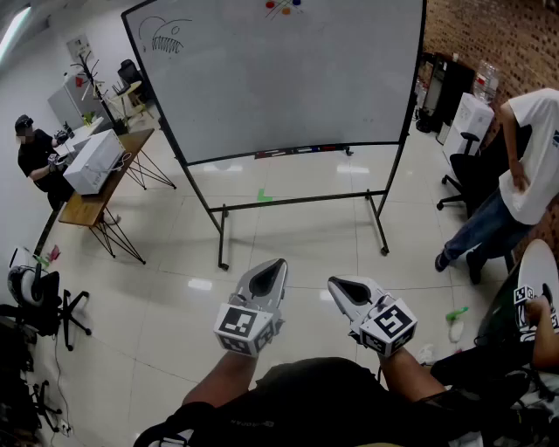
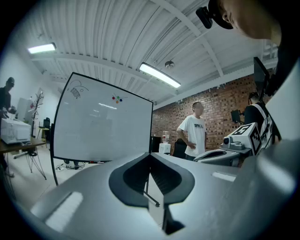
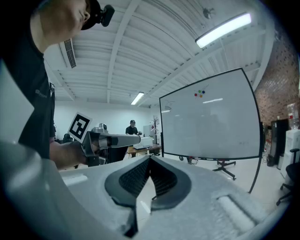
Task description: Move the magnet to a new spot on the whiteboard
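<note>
Though far off, whiteboard (image 1: 279, 79), glossy floor (image 1: 297, 253).

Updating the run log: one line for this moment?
left gripper: shut, empty | right gripper: shut, empty | magnets: top of whiteboard, untouched

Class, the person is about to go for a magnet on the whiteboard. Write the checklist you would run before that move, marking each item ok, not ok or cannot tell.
1. Sight of the magnets: ok, a coloured cluster at the top edge of the whiteboard.
2. Which magnet is meant: cannot tell.
3. Is the left gripper ready to grasp: not ok, fingers shut, nothing between them.
4. Is the right gripper ready to grasp: not ok, fingers shut, empty.
5. Board within reach: not ok, a stretch of floor lies between.
6. Blank spot for the magnet: ok, most of the board is bare.
</note>
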The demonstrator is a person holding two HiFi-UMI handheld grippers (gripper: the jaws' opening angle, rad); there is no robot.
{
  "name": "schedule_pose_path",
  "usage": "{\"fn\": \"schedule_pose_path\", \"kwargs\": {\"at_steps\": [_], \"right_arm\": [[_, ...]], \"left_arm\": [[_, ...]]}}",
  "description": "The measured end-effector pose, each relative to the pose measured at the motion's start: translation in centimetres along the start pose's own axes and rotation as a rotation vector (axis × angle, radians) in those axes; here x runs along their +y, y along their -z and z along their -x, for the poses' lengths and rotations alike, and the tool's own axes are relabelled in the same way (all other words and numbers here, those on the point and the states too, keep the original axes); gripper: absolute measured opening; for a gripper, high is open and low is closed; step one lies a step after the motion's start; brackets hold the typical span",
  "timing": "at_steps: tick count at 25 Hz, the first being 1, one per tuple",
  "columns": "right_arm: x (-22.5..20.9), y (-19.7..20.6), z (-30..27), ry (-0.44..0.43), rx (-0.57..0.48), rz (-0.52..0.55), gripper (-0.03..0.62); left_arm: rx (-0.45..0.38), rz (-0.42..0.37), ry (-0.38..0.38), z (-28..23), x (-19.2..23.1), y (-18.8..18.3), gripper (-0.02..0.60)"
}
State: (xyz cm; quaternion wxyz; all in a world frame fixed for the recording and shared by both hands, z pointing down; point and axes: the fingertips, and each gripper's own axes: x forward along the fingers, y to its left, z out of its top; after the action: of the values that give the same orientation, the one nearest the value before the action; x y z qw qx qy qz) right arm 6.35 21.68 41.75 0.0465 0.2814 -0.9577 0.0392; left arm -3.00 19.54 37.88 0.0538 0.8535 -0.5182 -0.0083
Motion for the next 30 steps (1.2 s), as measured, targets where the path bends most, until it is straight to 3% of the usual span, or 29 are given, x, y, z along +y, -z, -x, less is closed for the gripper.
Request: {"fn": "schedule_pose_path", "kwargs": {"at_steps": [18,30], "right_arm": [[0.9,-1.1,-1.1,-0.002,-0.002,0.009,0.005],[5.6,-1.0,-7.7,-0.006,-0.005,0.017,0.005]], "left_arm": [[0.011,0.003,0.029,0.3,0.8,0.6,0.017],[0.025,-0.014,0.025,5.1,7.3,0.5,0.017]]}}
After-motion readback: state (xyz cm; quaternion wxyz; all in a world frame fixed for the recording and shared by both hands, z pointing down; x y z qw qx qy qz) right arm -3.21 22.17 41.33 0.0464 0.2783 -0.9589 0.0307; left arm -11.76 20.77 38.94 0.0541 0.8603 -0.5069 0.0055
